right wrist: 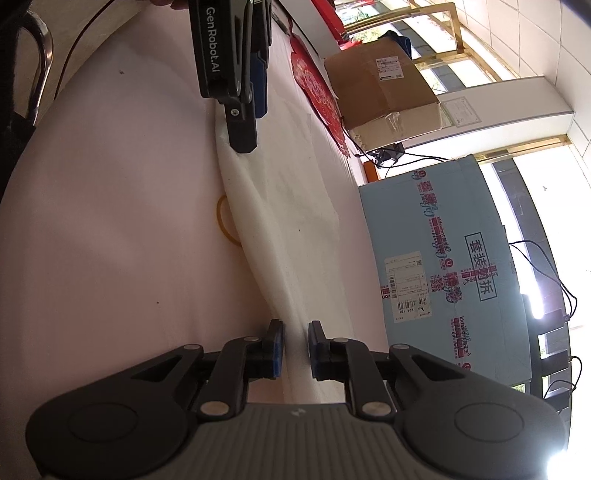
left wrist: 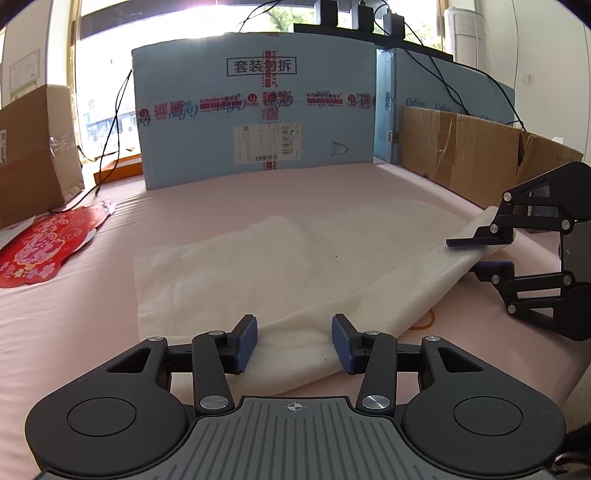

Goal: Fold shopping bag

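Lying on the pink table cover [left wrist: 258, 206], a white shopping bag [left wrist: 280, 258], soft and limp, is best pinched at its folded edge; left gripper [left wrist: 294, 341] released astride it, right gripper [right wrist: 295, 349] clenched on that edge

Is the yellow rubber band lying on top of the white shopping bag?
No, the yellow rubber band lies on the pink cloth, partly under the white shopping bag edge.

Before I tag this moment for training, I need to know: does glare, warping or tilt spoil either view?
Left wrist view: the window is blown out white, and the blue box edges bow with the lens, but the white bag is evenly lit and sharp. Right wrist view: the scene is rolled sideways, with glare in the lower right corner; the bag stays readable.
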### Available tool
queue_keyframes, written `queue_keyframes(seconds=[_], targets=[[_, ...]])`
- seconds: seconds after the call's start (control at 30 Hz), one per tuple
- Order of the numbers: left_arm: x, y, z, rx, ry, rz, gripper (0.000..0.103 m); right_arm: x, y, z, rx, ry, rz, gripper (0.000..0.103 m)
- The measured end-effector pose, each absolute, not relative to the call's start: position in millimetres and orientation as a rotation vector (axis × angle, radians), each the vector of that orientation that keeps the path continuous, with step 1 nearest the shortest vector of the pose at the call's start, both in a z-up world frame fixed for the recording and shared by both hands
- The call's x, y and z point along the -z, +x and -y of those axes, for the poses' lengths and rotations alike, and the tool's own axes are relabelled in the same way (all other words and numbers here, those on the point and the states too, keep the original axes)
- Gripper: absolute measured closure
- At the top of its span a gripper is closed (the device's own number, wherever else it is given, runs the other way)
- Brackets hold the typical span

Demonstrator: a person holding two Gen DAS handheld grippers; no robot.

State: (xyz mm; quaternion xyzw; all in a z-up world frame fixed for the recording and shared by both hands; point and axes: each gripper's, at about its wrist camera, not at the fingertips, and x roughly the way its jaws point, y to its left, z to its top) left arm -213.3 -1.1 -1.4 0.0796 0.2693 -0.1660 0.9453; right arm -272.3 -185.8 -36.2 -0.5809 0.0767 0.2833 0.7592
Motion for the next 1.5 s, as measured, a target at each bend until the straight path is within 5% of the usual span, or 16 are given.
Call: queue_keyframes(seconds=[0.17,0.4,0.43,0.5,0.6,0.93,1.2,1.5], targets=[[-10.7,-233.2,7.0,0.501,0.317,-0.417,0.040,28.3,-266.6,191.2,-0.666,-1.181,-0.241,0.095],[-7.0,-228.8,21.7,0.614,0.562,-0.424,0.040,-1.0,-261.3,204.2,-0.745,-0.971,-0.342,0.095],[-7.0,-226.2,19.8,0.626,0.579,-0.434,0.042,-6.3,-260.7,206.9,-0.767,-0.930,-0.364,0.095],[-7.8,-219.8,12.9,0.664,0.595,-0.478,0.068,-15.9,-260.6,212.7,-0.813,-0.867,-0.396,0.095],[-11.0,-210.1,-5.3,0.762,0.520,-0.554,0.079,-27.0,-254.5,219.0,-0.858,-0.788,-0.456,0.095],[5.9,-151.1,-82.5,0.935,-0.047,-0.737,0.079,-32.9,-171.8,276.4,-0.950,-0.303,-0.829,0.085],[22.7,-141.7,-116.6,0.844,-0.358,-0.760,0.079,-26.5,-129.1,339.4,-0.850,0.089,-0.959,0.079],[2.5,-150.0,-90.9,0.665,-0.214,-0.760,0.079,-34.2,-145.7,305.5,-0.396,-0.186,-0.789,0.060]])
